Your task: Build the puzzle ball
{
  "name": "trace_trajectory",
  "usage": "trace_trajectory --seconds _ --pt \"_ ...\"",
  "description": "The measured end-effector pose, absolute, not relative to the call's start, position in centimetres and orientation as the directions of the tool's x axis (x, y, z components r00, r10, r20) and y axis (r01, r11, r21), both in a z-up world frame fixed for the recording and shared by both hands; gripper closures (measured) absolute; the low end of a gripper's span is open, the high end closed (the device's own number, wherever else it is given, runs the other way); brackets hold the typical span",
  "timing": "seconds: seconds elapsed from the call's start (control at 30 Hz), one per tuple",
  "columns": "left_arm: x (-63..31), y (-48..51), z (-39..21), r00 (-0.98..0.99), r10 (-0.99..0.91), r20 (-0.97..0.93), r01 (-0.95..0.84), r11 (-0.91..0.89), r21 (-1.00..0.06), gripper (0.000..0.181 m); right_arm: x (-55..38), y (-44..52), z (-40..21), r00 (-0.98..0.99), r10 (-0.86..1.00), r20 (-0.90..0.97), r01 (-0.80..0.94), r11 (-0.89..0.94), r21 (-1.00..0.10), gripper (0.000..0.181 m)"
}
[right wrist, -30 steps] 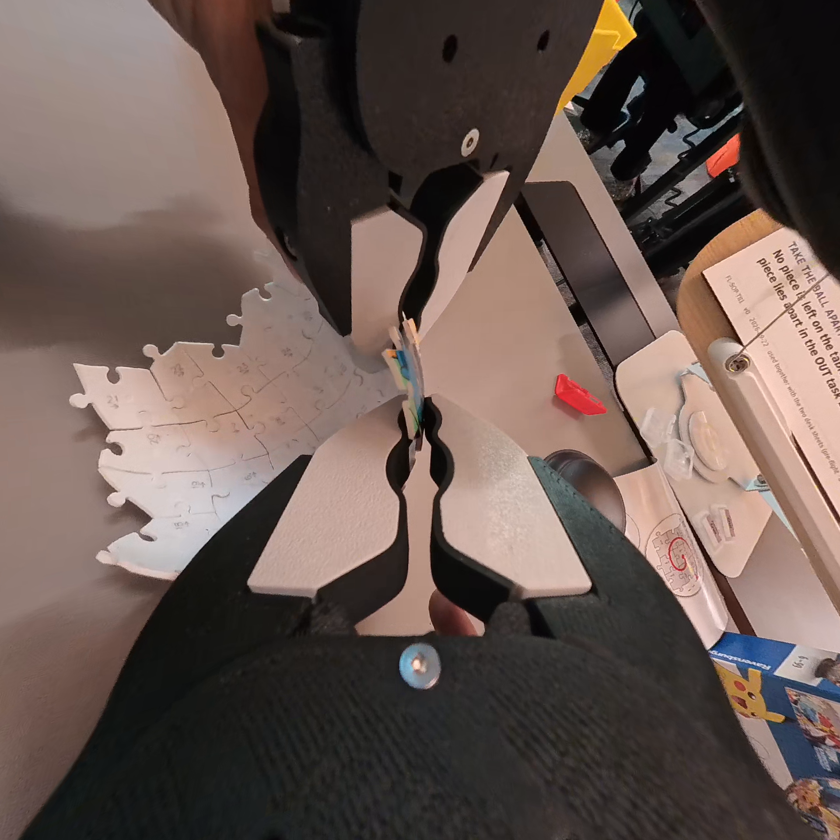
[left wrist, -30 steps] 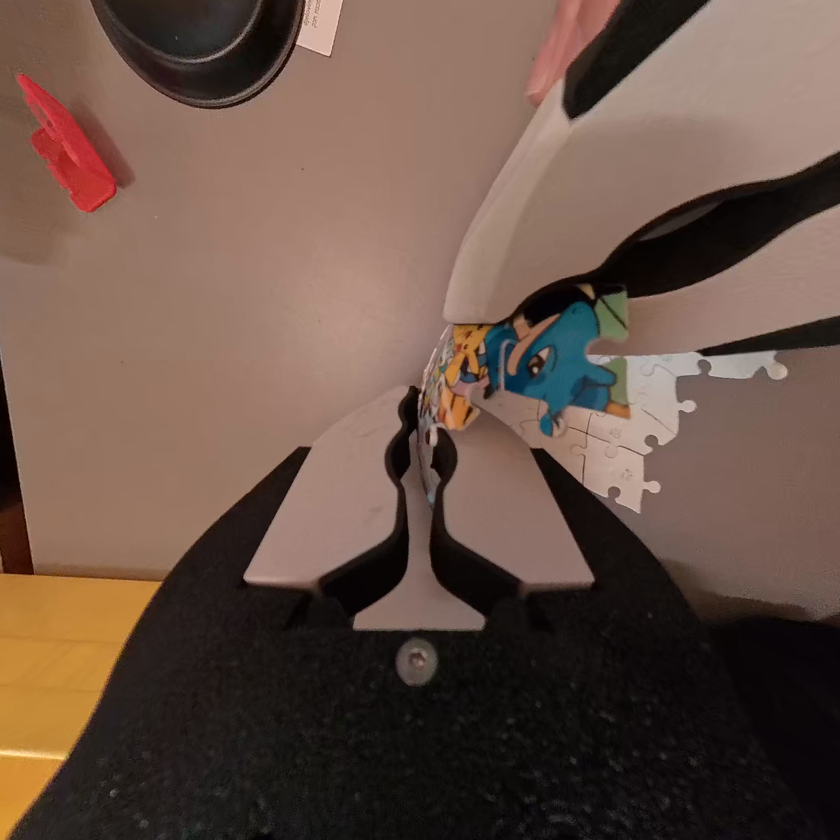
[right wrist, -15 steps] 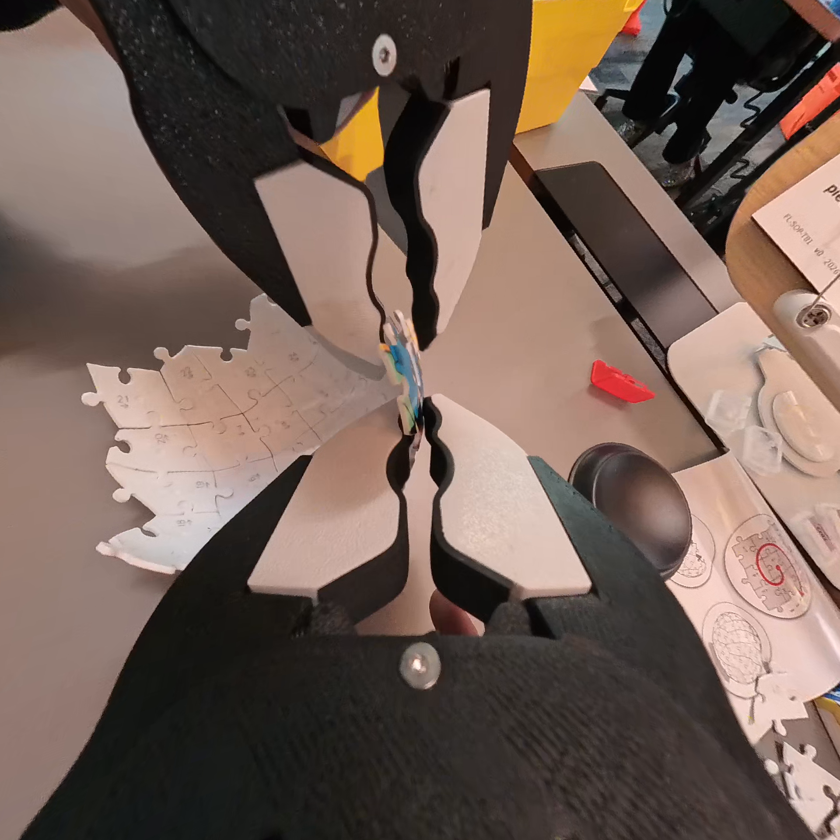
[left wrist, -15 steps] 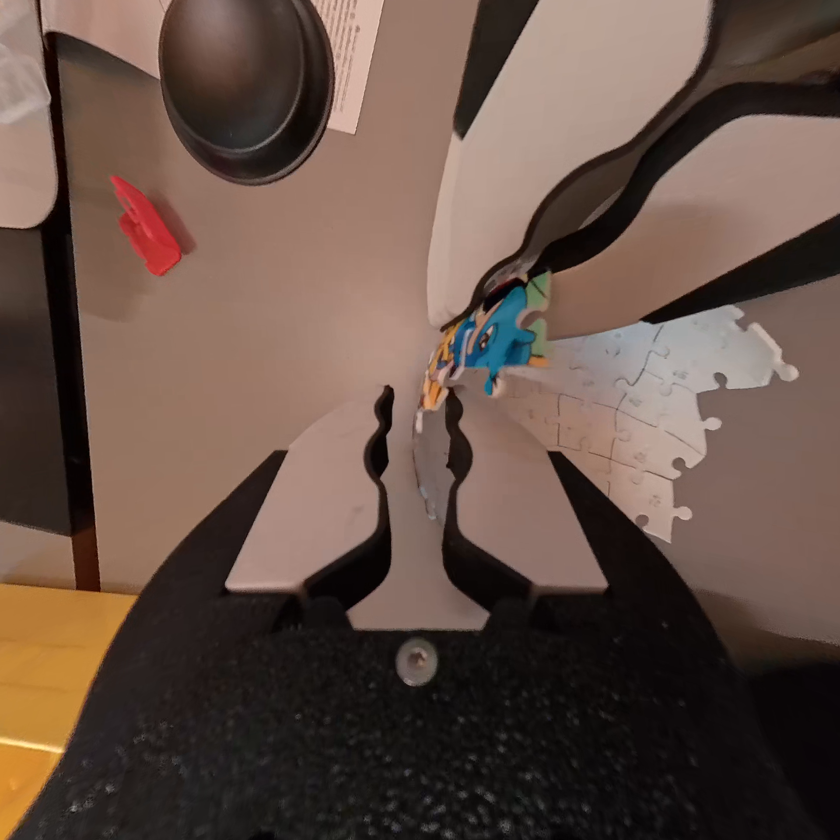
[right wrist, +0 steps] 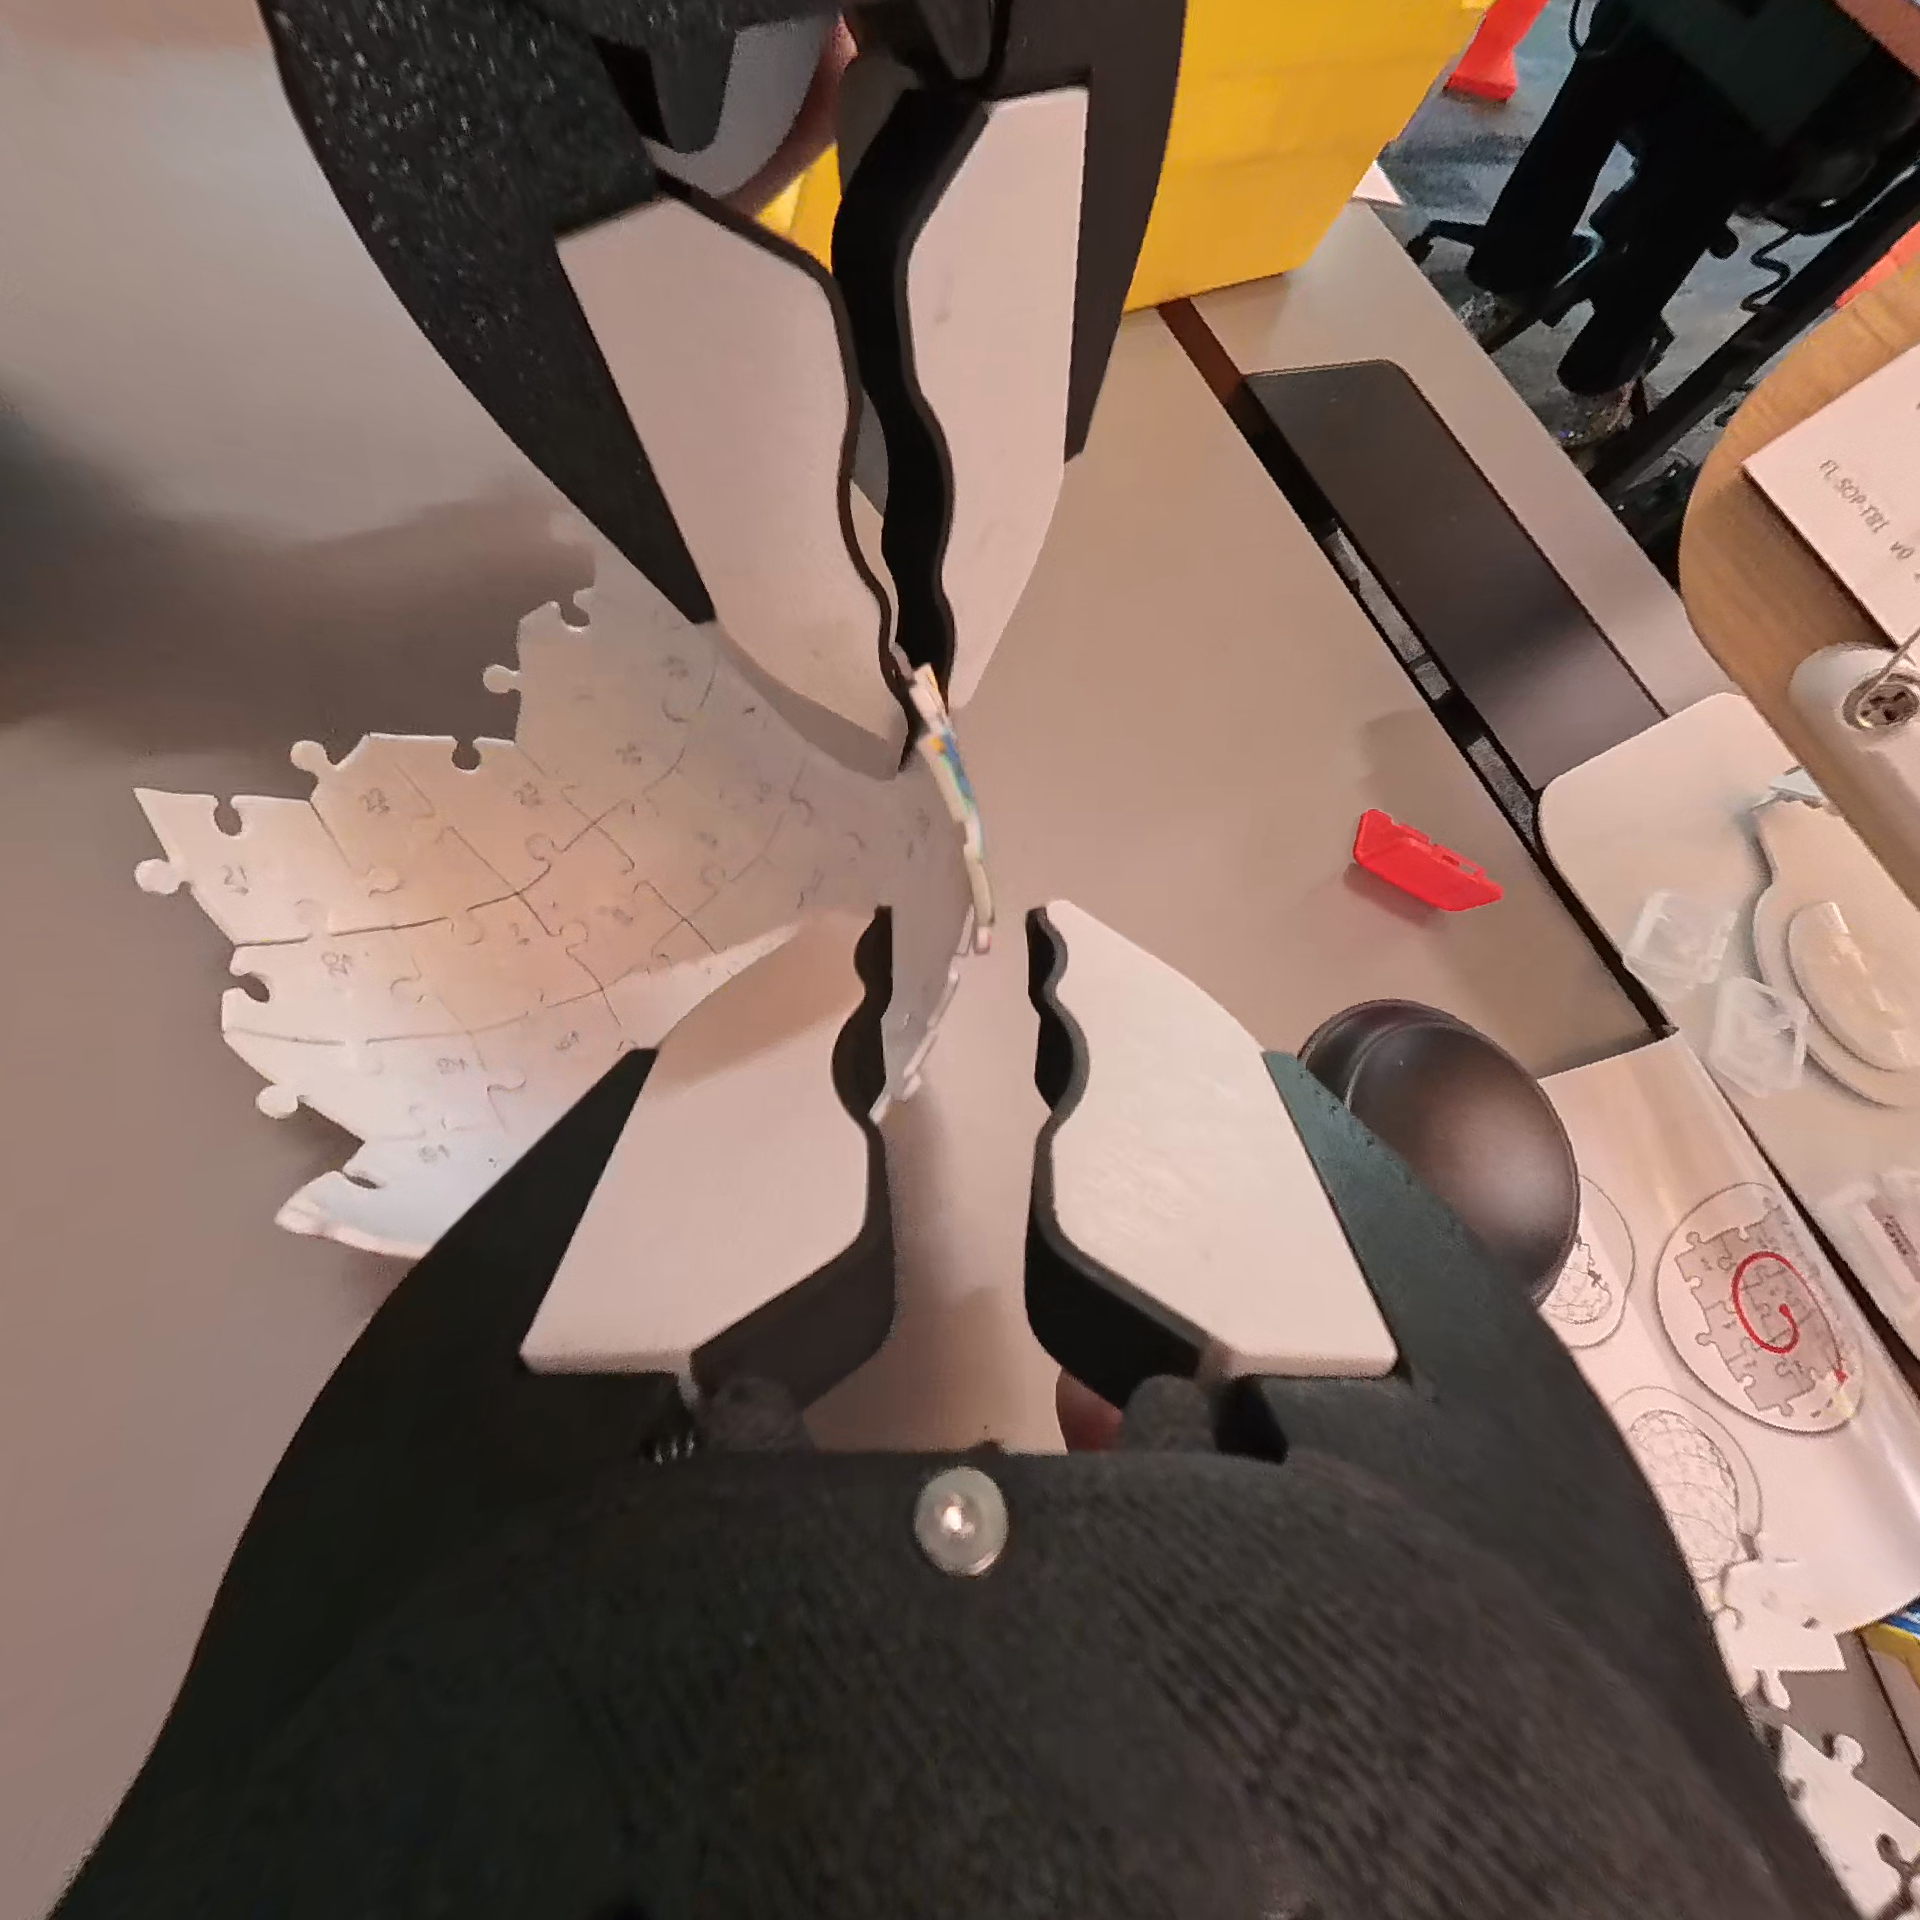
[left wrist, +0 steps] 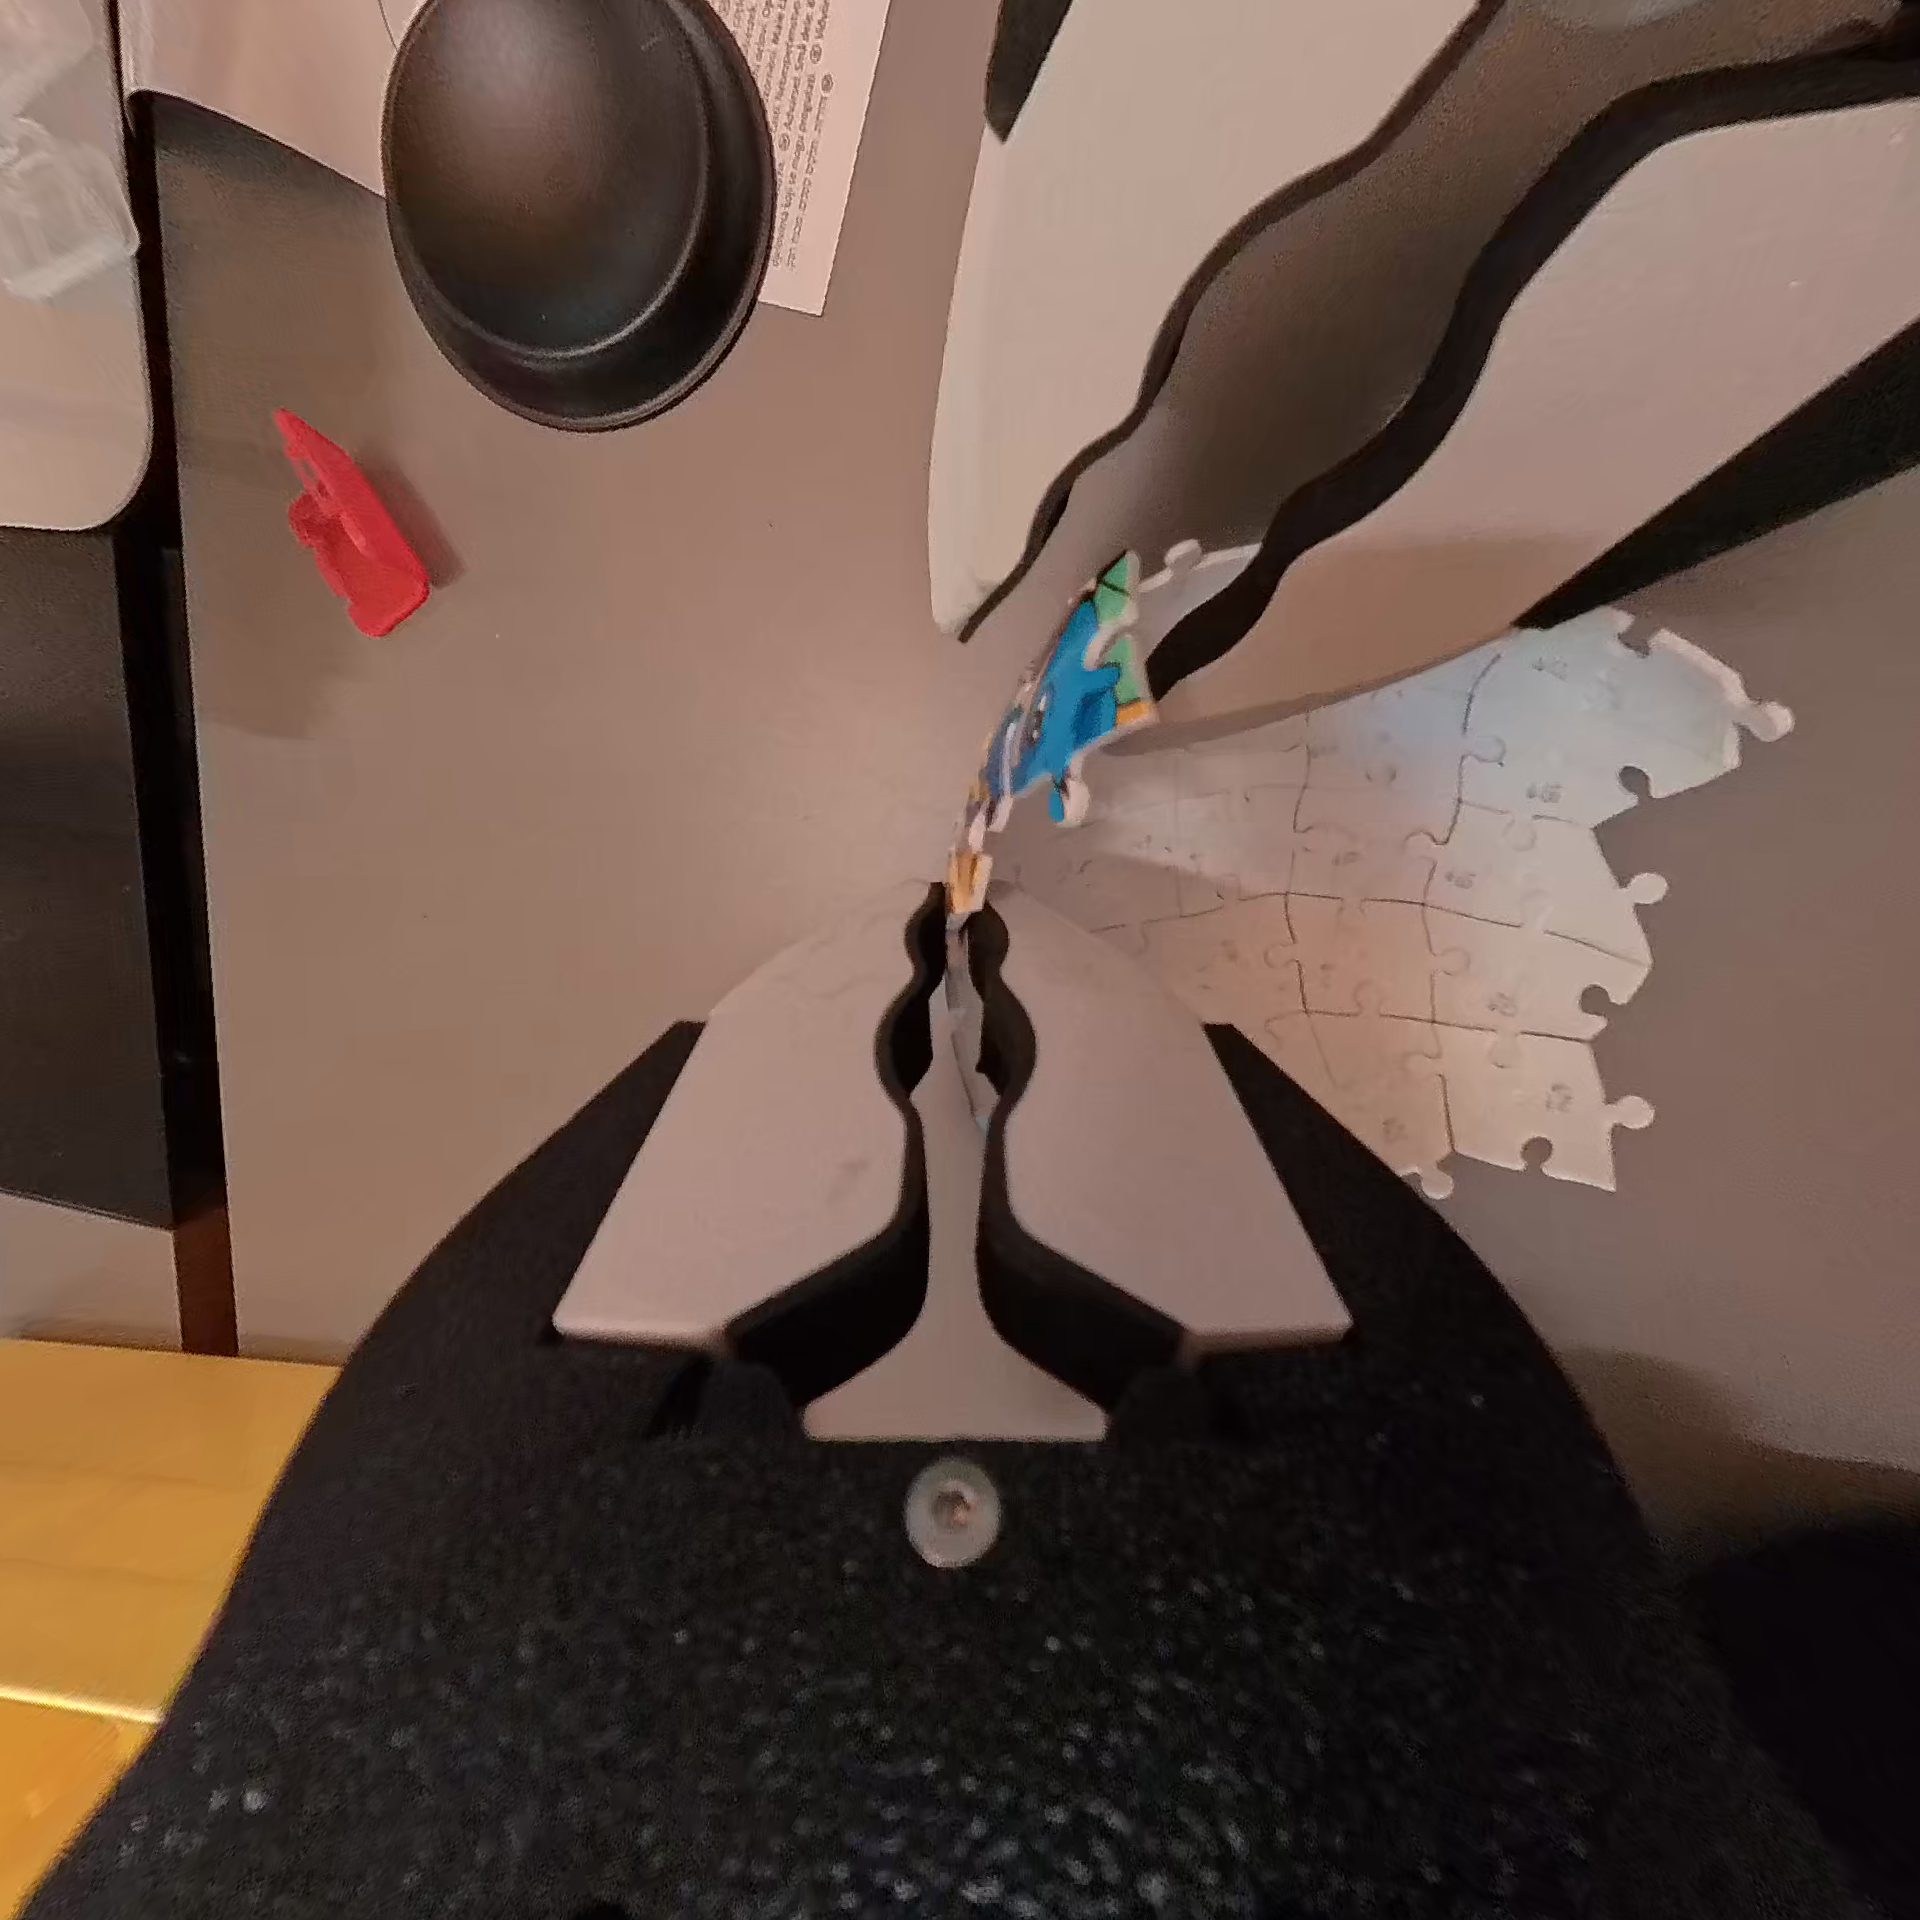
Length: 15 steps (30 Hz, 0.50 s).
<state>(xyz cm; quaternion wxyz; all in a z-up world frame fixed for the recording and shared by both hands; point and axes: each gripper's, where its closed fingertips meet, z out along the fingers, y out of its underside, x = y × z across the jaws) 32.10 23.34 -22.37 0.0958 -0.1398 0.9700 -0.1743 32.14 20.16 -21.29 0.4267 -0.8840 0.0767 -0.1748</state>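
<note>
- The left gripper [left wrist: 961, 914] has its fingers pinched tight on the rim of the half-built puzzle ball [left wrist: 1382, 925].
- The right gripper [right wrist: 956, 940] has its fingers spread apart around the same rim, not touching it.
- The shell fans toward 3 o'clock in the left wrist view, above the grey bench [left wrist: 623, 779].
- A red clip [left wrist: 348, 525] lies at 10 o'clock and a black dome [left wrist: 571, 197] at 11.

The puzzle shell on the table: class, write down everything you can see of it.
The puzzle shell is a curved sheet of interlocked pieces, apparently thin card or plastic, with jagged knobbed edges. Its pale, numbered inside faces up; a colourful printed outside shows along one raised edge. The left gripper pinches that edge; the right gripper stands open around it. Its far part seems to rest on the grey table.
</note>
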Motion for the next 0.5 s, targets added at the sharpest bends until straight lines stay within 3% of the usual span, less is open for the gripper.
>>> trace_trajectory --seconds 0.5 --pt "32.1 23.6 -22.3 -0.939 -0.315 -0.139 -0.249 0.900 -0.356 0.178 32.7 21.2 -21.1 0.939 -0.273 0.212 0.015 -0.580 -0.814 0.177"
